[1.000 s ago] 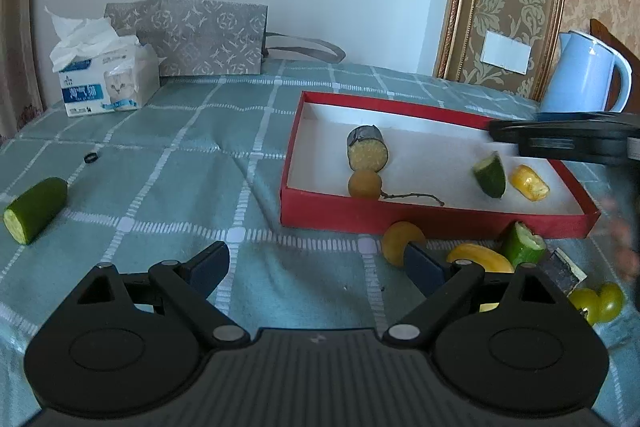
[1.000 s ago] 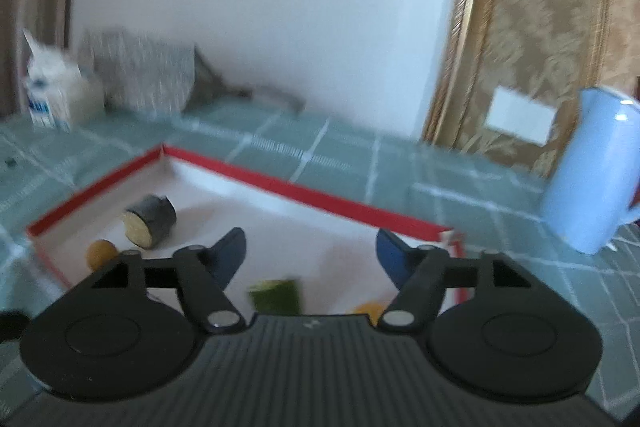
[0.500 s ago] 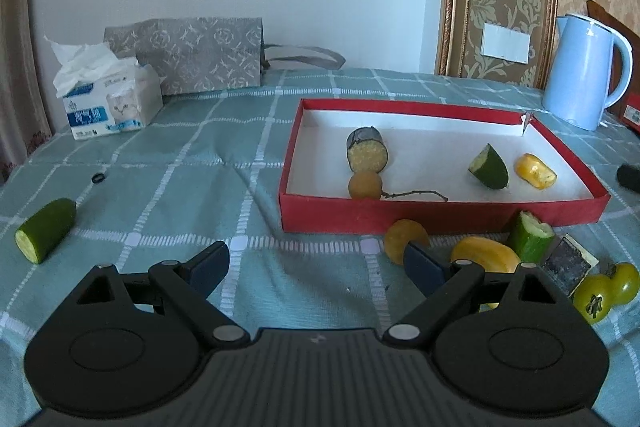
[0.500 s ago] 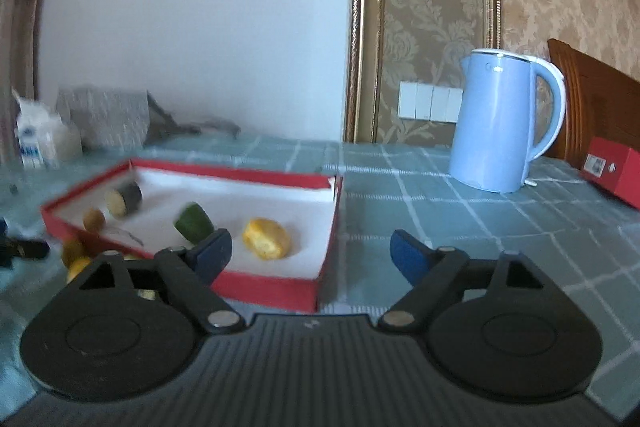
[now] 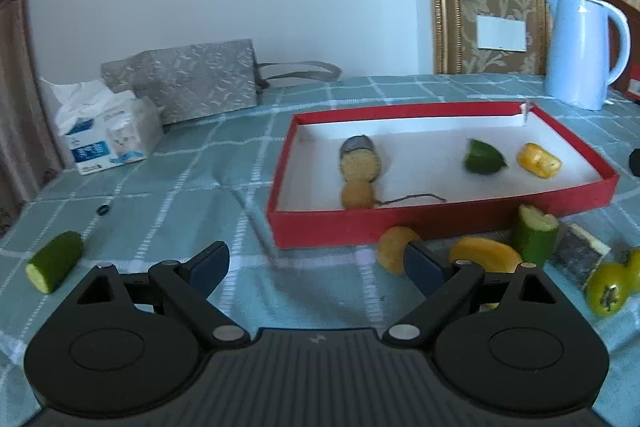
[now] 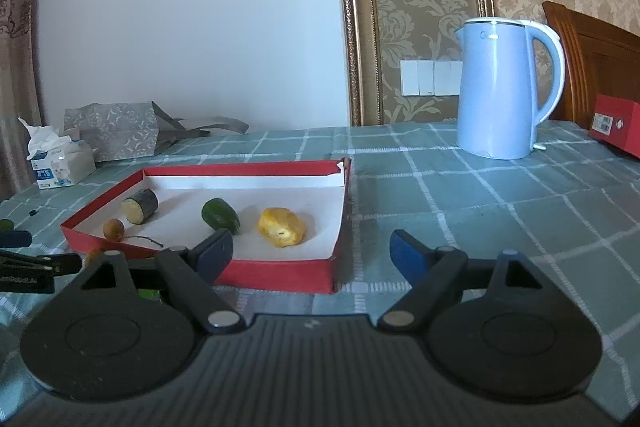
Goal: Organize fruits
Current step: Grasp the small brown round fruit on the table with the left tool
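Note:
A red tray (image 5: 440, 223) holds a dark-skinned yellow chunk (image 5: 360, 161), a small brown stemmed fruit (image 5: 358, 193), a green wedge (image 5: 482, 157) and a yellow piece (image 5: 538, 159). On the cloth before the tray lie an orange round fruit (image 5: 394, 253), a yellow fruit (image 5: 486, 259), a cucumber stub (image 5: 534, 237), a dark wedge (image 5: 580, 253) and green tomatoes (image 5: 608, 289). Another cucumber piece (image 5: 54, 261) lies far left. My left gripper (image 5: 316, 263) is open over bare cloth, its right finger beside the orange fruit. My right gripper (image 6: 312, 251) is open and empty by the tray's (image 6: 280, 273) near right corner.
A blue kettle (image 6: 500, 87) stands at the back right, with a red box (image 6: 616, 123) beyond it. At the back left are a tissue box (image 5: 108, 143) and a grey bag (image 5: 188, 83). A small black ring (image 5: 103, 210) lies on the checked cloth.
My right gripper has left the space over the tray and drawn back to the right, with its jaws a little wider. My left gripper has rolled slightly and stayed where it was.

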The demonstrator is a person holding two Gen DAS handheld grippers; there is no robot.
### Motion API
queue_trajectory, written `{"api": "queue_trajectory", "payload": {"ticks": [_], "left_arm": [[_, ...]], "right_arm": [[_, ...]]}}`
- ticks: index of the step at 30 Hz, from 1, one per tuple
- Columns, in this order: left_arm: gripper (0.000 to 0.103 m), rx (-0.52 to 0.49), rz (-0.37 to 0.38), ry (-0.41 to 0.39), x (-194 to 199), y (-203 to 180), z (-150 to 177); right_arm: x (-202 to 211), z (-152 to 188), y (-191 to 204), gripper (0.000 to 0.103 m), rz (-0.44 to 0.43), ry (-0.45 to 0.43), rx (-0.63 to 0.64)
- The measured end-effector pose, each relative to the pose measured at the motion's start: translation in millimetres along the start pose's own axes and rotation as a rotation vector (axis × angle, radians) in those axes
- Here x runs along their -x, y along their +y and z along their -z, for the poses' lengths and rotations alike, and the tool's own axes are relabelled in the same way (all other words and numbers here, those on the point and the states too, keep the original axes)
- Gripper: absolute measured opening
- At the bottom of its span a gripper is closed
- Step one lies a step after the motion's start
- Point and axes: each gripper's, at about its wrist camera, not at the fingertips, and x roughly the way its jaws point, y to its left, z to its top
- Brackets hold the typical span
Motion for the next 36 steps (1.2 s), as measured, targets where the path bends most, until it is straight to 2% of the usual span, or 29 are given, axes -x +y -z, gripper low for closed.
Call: {"api": "queue_trajectory", "payload": {"ticks": [2, 10, 16, 22, 30, 31, 33, 36], "left_arm": [[0.095, 0.000, 0.018, 0.009, -2, -2, -1], [0.095, 0.000, 0.057, 0.052, -13, -9, -1], [0.095, -0.015, 0.053, 0.080, -24, -17, -3], [0.094, 0.020, 0.040, 0.097, -32, -16, -4], [0.041, 0.031, 0.069, 0.075, -28, -13, -3], [0.040, 0.024, 0.073, 0.073, -28, -14, -3], [0.029, 0.008, 0.076, 0.068, -26, -16, -2], [0.028, -0.008, 0.072, 0.063, -25, -18, -2]], "right_arm": [[1, 0, 1, 0.088, -0.001, -0.004, 0.000], [-1, 0, 2, 0.088, -0.009, 0.006, 0.004], [-1, 1, 6, 0.088, -0.007, 0.005, 0.020], [-2, 2, 8, 0.088, -0.002, 0.013, 0.031], [-4, 4, 9, 0.088, -0.001, 0.026, 0.034], [-4, 4, 10, 0.088, 0.000, 0.030, 0.036], [-5, 4, 10, 0.088, 0.005, 0.033, 0.044], [-1, 5, 10, 0.088, 0.011, 0.035, 0.051]]}}
